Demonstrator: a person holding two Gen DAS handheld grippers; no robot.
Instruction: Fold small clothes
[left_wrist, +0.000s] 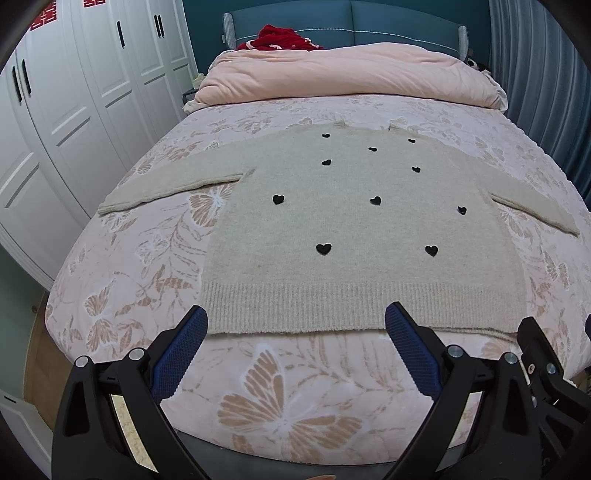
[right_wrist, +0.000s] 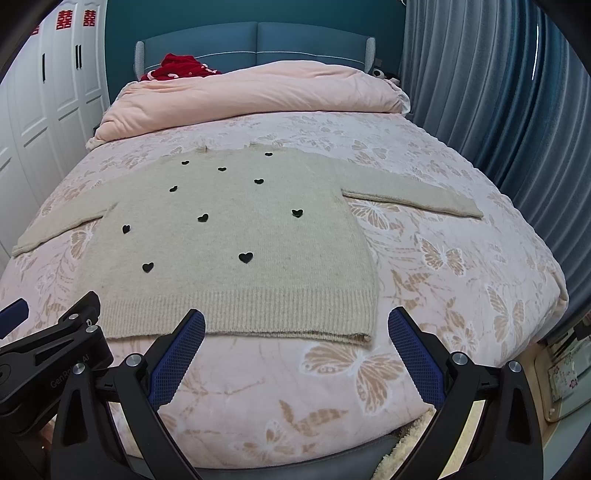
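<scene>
Grippers: left hand-held gripper (left_wrist: 295, 321) and right hand-held gripper (right_wrist: 295, 325) both spread wide, holding nothing, side by side above the bed's (right_wrist: 258, 387) near edge.
Sweater position: sweater (left_wrist: 332, 221) flat on bed, just ahead of both; hem nearest.
Nearer corner: left over hem's left part, right at right hem corner.
Long axis: hem-to-collar runs away; sleeves out sideways.

Bed (left_wrist: 122, 295) with pink butterfly-print cover, beige heart-dotted sweater (left_wrist: 354, 229) spread flat, pink duvet (left_wrist: 347, 74) bunched at headboard
</scene>
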